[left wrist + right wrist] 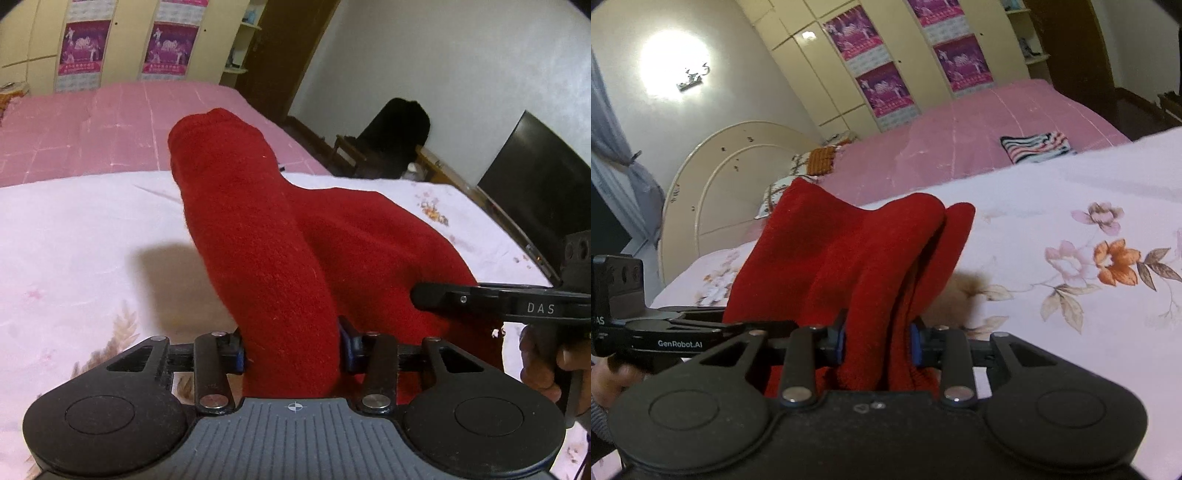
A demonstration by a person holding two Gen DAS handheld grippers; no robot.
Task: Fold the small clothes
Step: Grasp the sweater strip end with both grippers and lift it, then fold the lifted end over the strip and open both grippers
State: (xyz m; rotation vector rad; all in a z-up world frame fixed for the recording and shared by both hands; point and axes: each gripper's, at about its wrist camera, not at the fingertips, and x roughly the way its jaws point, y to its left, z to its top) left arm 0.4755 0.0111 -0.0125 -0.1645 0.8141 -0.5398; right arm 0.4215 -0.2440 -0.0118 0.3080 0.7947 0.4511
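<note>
Red knitted wool garment (266, 236) clamped in left tongs (291, 349), also in right tongs (877, 341), lifted above floral bedsheet (1071, 206).

Garment (266, 236) above bedsheet (74, 240), seemingly lifted

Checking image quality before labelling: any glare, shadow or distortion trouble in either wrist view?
Right wrist view: a blown-out wall lamp glare washes the upper left; fisheye bends the cream wardrobe doors. Left wrist view: evenly lit, the red knitted garment casts a soft shadow on the white floral bedsheet; background slightly soft, corners vignetted.
</note>
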